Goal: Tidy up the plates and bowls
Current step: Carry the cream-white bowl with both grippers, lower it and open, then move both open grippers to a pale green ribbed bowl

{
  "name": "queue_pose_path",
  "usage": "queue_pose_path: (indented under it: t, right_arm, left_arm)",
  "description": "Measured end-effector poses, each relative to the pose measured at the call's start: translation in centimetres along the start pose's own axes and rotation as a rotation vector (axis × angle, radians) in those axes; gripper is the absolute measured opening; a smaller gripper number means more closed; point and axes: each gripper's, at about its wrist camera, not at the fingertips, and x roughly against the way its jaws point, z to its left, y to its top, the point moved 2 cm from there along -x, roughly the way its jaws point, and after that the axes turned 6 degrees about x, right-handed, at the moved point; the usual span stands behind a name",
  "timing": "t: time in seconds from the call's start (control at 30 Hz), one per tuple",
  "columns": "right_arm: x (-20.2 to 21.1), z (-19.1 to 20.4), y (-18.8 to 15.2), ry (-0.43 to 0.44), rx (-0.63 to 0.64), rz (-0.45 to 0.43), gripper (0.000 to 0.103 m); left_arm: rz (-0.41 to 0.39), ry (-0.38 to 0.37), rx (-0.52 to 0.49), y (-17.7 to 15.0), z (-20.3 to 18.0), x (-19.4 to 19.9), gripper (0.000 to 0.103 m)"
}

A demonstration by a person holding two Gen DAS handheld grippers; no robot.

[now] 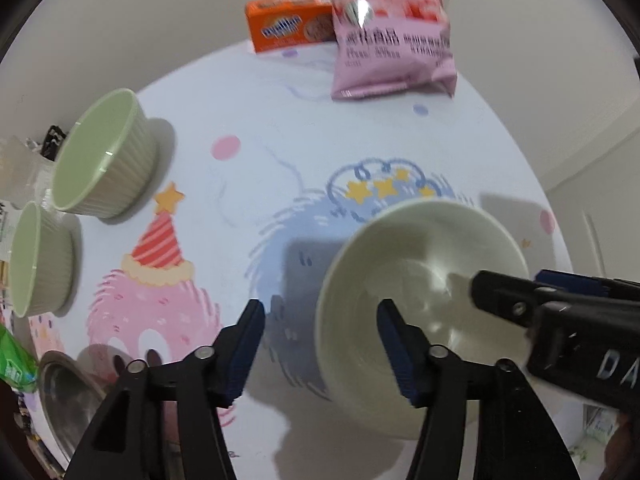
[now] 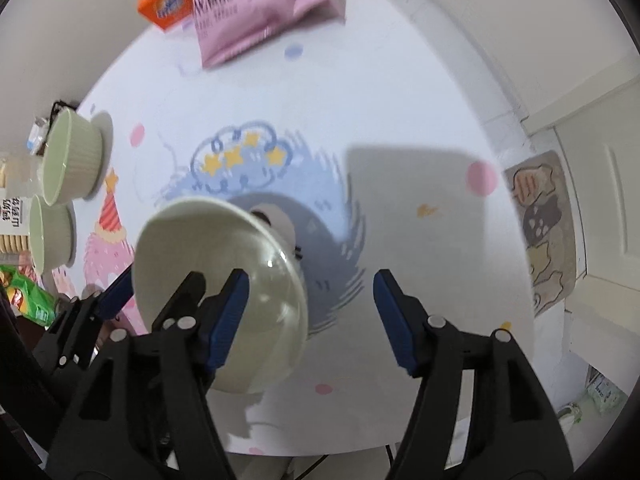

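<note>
The bench (image 2: 360, 92) is covered by a pale cloth printed with cartoon monsters, a star-filled cloud and pastel dots. Plain off-white walls (image 1: 140, 12) are seen behind it. At the right, a white panelled door (image 2: 600, 184) is set in the wall, and a patterned mat (image 2: 544, 224) with cartoon animal shapes is laid on the floor before it. The surface is evenly lit from above, and soft grey shadows are cast across the cloth.
</note>
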Motion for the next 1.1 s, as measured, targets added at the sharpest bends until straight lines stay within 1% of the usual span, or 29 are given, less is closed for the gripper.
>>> queue_pose_path:
  t: [0.1, 0.23, 0.4, 0.43, 0.5, 0.53, 0.6, 0.7, 0.83, 0.87, 0.97, 1.03, 1.1]
  right_arm:
    - [1.7, -0.9, 0.0, -0.006, -0.056, -0.038, 0.066]
    - [4.4, -1.1, -0.1, 0.019, -0.111, -0.099, 0.068]
    - [6.9, 1.7, 0.2, 0.075, -0.104, -0.161, 0.071]
    - [7.4, 2.5, 0.4, 0.093, -0.106, -0.177, 0.072]
    - [8.2, 4.2, 0.8, 0.127, -0.105, -0.197, 0.080]
    - [8.4, 5.2, 1.0, 0.142, -0.099, -0.203, 0.080]
    - [8.6, 7.5, 1.3, 0.172, -0.062, -0.197, 0.080]
    - [8.8, 10.2, 1.6, 0.193, -0.006, -0.191, 0.080]
    - [8.5, 14.3, 1.8, 0.200, 0.108, -0.195, 0.081]
    - [8.5, 15.0, 1.6, 0.196, 0.130, -0.195, 0.081]
    - [8.8, 17.4, 1.5, 0.180, 0.200, -0.217, 0.081]
    - [9.0, 18.2, 1.5, 0.169, 0.230, -0.228, 0.081]
    - [9.3, 18.9, 1.6, 0.176, 0.243, -0.232, 0.081]
  left_arm:
    - [-0.014, 0.007, 0.016, 0.0, 0.7, 1.4, 0.064]
    - [-0.037, 0.026, 0.056, 0.0, 2.6, 4.0, 0.068]
    - [-0.077, 0.076, 0.122, 0.8, 6.1, 7.8, 0.071]
    - [-0.087, 0.073, 0.138, 1.0, 7.0, 8.5, 0.072]
    - [-0.103, 0.069, 0.173, 1.3, 8.5, 9.5, 0.074]
    - [-0.113, 0.068, 0.195, 1.5, 9.4, 10.1, 0.075]
    - [-0.137, 0.072, 0.240, 1.7, 11.3, 11.5, 0.076]
    - [-0.158, 0.085, 0.272, 1.6, 13.2, 12.8, 0.079]
    - [-0.238, 0.137, 0.322, 1.1, 15.5, 14.9, 0.081]
    - [-0.247, 0.146, 0.331, 1.1, 16.1, 15.2, 0.082]
    - [-0.245, 0.156, 0.357, 0.9, 17.6, 15.5, 0.082]
    - [-0.245, 0.162, 0.380, 0.7, 18.5, 15.5, 0.082]
    - [-0.242, 0.168, 0.398, 0.5, 19.3, 15.5, 0.082]
